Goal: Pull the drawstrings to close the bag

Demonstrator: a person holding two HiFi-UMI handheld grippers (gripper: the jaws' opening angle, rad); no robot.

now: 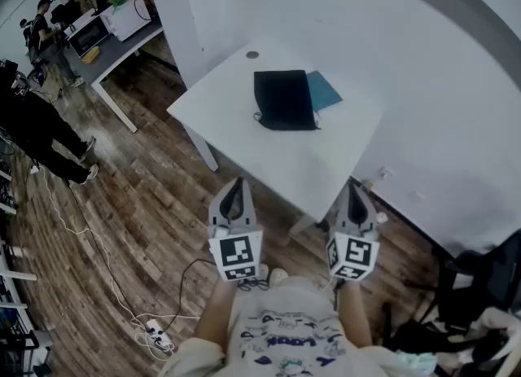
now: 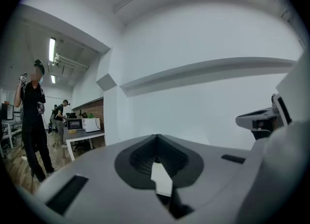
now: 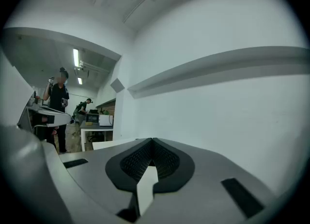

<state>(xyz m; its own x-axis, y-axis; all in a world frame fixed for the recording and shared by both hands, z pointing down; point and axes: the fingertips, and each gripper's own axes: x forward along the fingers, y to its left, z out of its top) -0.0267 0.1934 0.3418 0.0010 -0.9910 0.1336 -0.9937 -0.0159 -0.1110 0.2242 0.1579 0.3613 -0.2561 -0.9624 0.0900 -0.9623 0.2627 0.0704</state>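
Look for the black bag (image 1: 284, 98) lying flat on the white surface (image 1: 236, 123), beside a blue sheet (image 1: 327, 90). Note the left gripper (image 1: 237, 184) and right gripper (image 1: 355, 188), both squeezed together, empty, well short of the bag. Open both first, then reach for the strings (image 1: 258, 116) at the bag's near edge.
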